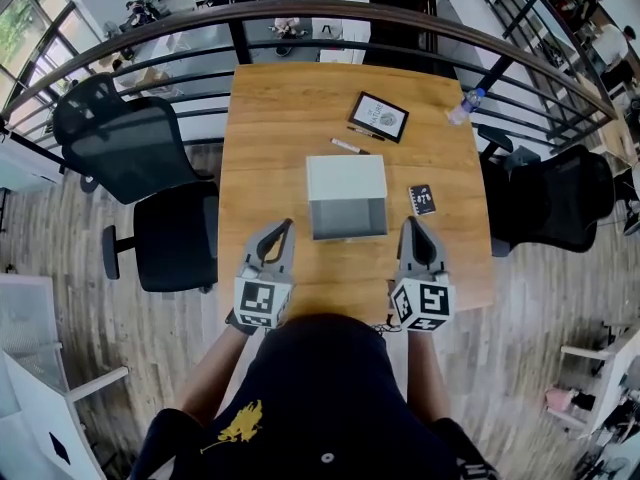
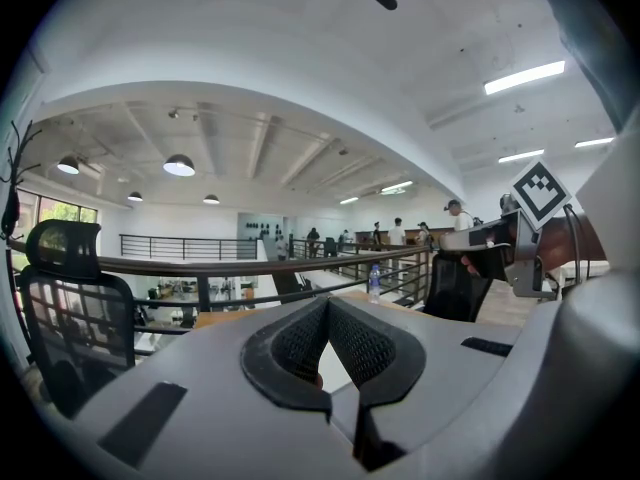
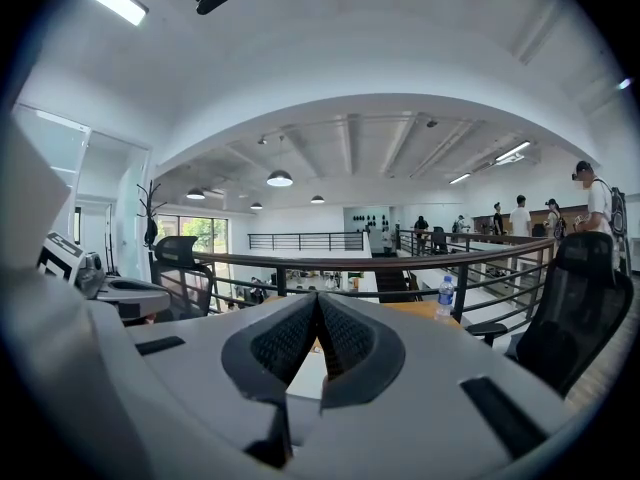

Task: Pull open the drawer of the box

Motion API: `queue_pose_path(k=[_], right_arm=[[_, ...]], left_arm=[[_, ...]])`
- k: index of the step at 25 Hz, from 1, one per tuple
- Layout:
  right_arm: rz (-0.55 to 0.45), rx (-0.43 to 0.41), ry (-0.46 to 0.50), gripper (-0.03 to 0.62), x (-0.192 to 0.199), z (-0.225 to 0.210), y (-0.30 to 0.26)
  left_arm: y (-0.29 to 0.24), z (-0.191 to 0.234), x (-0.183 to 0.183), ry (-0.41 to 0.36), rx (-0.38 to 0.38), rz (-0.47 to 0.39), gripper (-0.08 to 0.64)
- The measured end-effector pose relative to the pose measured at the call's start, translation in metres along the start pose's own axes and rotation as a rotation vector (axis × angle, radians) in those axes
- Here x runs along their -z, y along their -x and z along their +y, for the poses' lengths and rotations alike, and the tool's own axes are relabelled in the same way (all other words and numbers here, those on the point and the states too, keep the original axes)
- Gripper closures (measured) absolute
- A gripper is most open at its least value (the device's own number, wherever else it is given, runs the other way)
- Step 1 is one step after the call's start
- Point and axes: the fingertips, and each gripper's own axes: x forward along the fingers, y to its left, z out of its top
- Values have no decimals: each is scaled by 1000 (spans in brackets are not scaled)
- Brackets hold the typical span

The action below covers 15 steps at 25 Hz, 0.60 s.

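— On the bench [image 1: 260, 148], where did the box [image 1: 345, 176] sit?

— Mid-bench, white top up, with a grey near side facing the person. I took that grey part for the drawer [image 1: 348, 218]. From above I couldn't tell whether it stood pushed in or slid out.

— And the claws?

— The left claw [image 1: 287, 228] was just off the box's near left corner and the right claw [image 1: 411, 224] just off its near right. Both were clear of the box, with their tips pointing away from the person. Each claw's own view showed its jaws pressed together with nothing between them.

— How would the thing handle?

— Probably light and stiff, with thin walls of card or plastic. The bench looked smooth, so I'd expect the whole box to slide with any pull on the drawer unless something steadied its top. No knob showed. I'd judge the drawer's front lip the place to pinch, and gently, since thin walls could dent.
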Motion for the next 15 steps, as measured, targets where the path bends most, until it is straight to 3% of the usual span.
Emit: queue_pose_path(k=[15], right_arm=[[1,-38,18,594,-4,8,-4]], left_arm=[[3,1,-1,-4,-9,10,544]])
